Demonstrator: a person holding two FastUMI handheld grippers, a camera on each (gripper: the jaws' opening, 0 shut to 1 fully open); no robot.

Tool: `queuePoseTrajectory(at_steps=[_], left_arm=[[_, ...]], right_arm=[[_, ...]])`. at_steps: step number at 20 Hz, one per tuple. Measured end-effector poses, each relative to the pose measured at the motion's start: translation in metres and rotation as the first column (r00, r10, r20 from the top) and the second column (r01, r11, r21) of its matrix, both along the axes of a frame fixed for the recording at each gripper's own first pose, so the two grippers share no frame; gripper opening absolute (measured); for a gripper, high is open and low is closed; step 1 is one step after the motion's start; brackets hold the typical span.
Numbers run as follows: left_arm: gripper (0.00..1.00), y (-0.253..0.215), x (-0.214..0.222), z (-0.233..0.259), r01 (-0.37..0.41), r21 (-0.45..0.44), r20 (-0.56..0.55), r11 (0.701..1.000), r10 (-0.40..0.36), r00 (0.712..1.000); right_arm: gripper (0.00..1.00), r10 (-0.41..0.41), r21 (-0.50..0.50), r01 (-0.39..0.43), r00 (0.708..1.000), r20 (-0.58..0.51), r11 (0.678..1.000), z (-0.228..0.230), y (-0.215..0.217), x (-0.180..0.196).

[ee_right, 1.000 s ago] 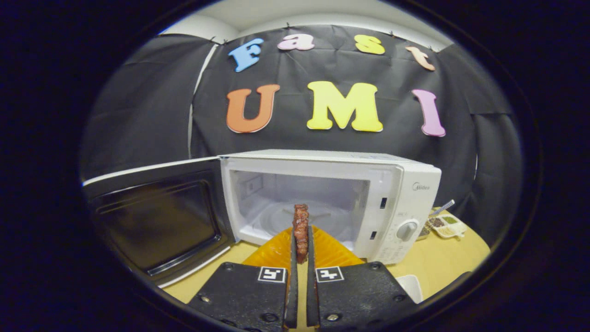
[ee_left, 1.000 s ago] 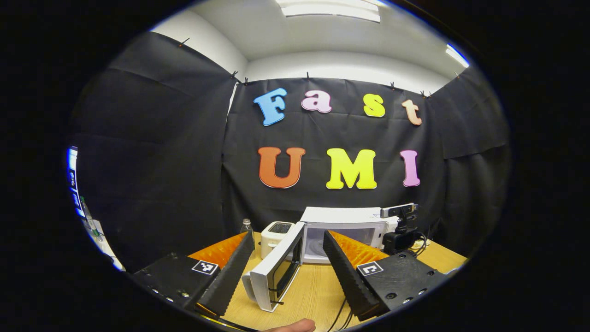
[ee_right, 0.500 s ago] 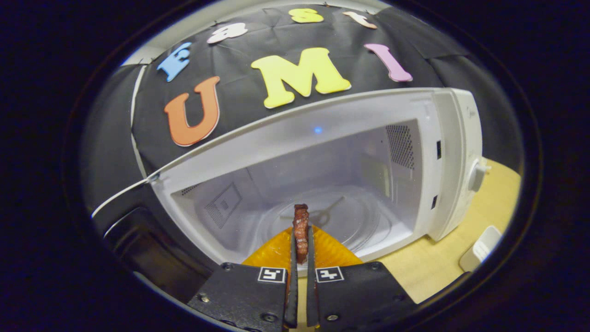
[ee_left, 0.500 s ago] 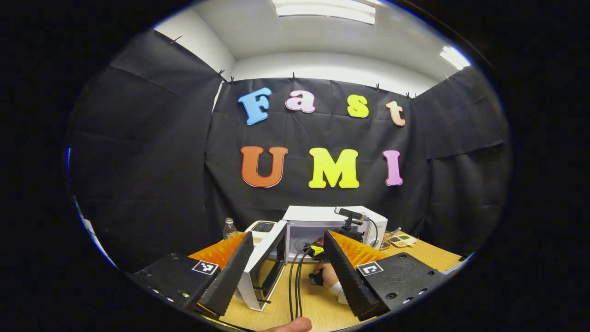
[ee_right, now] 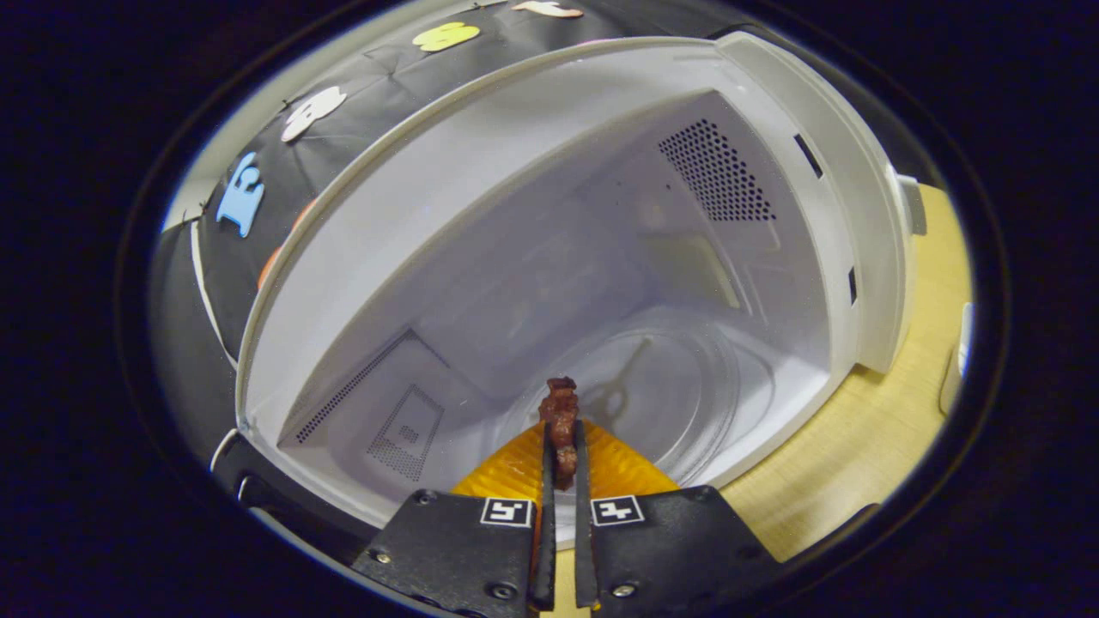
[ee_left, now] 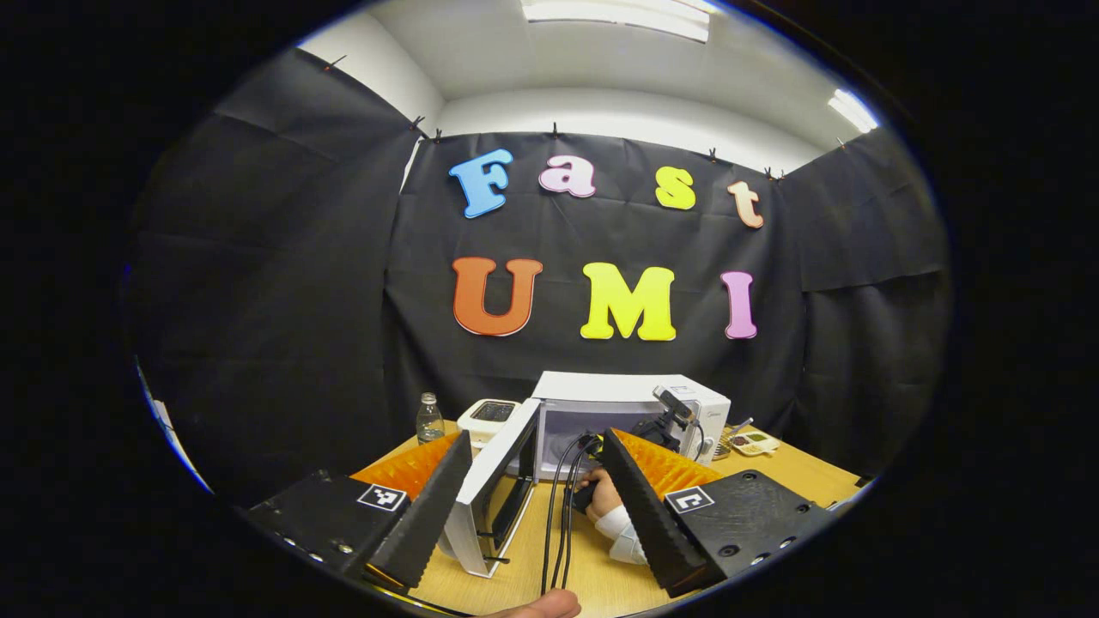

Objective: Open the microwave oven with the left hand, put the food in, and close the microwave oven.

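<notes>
The white microwave (ee_left: 631,396) stands on the wooden table with its door (ee_left: 494,485) swung wide to the left. My left gripper (ee_left: 539,468) hangs open well back from it, nothing between its fingers. In the left gripper view a hand (ee_left: 599,495) holds the other gripper at the oven's mouth. My right gripper (ee_right: 561,429) is shut on a thin reddish-brown piece of food (ee_right: 560,419), held on edge. It sits at the cavity opening, above the front of the glass turntable (ee_right: 678,386). The microwave's white inner walls (ee_right: 481,257) loom close in the right gripper view.
A white toaster (ee_left: 488,417) and a small clear bottle (ee_left: 428,418) stand left of the microwave. A small tray of food bits (ee_left: 751,443) lies to its right. Black cables (ee_left: 558,515) trail across the table (ee_left: 592,575) toward the oven. A fingertip (ee_left: 541,606) shows at the bottom edge.
My right gripper has carried the food forward from in front of the microwave into the cavity mouth, tilting as it went. The left gripper has drifted slightly and stayed open.
</notes>
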State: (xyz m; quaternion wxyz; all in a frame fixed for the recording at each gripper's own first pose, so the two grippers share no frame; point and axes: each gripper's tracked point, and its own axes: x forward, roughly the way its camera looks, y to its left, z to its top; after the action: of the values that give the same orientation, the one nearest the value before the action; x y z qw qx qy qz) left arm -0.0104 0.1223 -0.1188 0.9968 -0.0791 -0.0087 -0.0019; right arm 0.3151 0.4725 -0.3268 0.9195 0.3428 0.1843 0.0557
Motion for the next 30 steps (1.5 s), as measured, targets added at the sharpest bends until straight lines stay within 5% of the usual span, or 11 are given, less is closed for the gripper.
queuePoseTrajectory(at_steps=[4,5,12,18,20,21,23,24,25,26,30], left_arm=[[0.93,-0.003,0.005,-0.006,0.027,-0.018,-0.01,0.999,-0.027,1.0],[0.93,-0.002,0.005,-0.008,0.027,-0.017,-0.014,0.999,-0.027,1.0],[0.93,0.0,0.005,-0.016,0.035,-0.055,-0.023,0.998,-0.036,0.999],[0.93,0.003,-0.002,-0.019,0.037,-0.047,-0.025,0.998,-0.038,0.999],[0.81,0.007,-0.003,-0.025,0.023,-0.037,-0.041,0.999,-0.025,0.999],[0.93,0.012,-0.006,-0.027,0.013,-0.028,-0.05,1.0,-0.015,0.999],[0.93,0.021,-0.008,-0.032,-0.014,-0.017,-0.064,1.0,0.012,0.998],[0.81,0.024,-0.01,-0.035,-0.022,-0.022,-0.07,1.0,0.021,0.997],[0.81,0.026,-0.012,-0.037,-0.025,-0.031,-0.077,0.999,0.023,0.997],[0.93,0.028,-0.014,-0.039,-0.026,-0.04,-0.083,0.999,0.022,0.996],[0.93,0.04,-0.021,-0.041,-0.048,-0.026,-0.08,0.999,0.046,0.996]], right_arm=[[0.04,-0.022,0.012,0.022,1.0,0.001,1.0,-0.006,0.0,0.005],[0.13,-0.019,0.007,0.019,1.0,0.003,1.0,-0.005,0.001,0.004],[0.13,-0.034,-0.112,0.033,0.999,-0.009,0.993,-0.013,-0.006,0.005],[0.68,0.008,-0.286,-0.007,1.0,0.003,0.958,-0.022,-0.011,0.007],[0.87,0.017,-0.346,-0.014,1.0,0.007,0.938,-0.024,-0.016,0.004],[0.88,0.023,-0.346,-0.015,1.0,0.021,0.938,-0.022,-0.017,0.003],[0.88,0.043,-0.351,-0.028,0.998,0.035,0.936,-0.015,-0.02,-0.002],[0.89,0.047,-0.364,-0.025,0.998,0.052,0.931,-0.007,-0.023,-0.005],[0.81,0.062,-0.389,-0.026,0.995,0.079,0.921,0.0,-0.025,-0.005],[0.89,0.078,-0.425,-0.027,0.992,0.103,0.905,0.01,-0.027,-0.008],[0.9,0.15,-0.506,-0.041,0.973,0.175,0.862,0.042,-0.04,-0.036]])
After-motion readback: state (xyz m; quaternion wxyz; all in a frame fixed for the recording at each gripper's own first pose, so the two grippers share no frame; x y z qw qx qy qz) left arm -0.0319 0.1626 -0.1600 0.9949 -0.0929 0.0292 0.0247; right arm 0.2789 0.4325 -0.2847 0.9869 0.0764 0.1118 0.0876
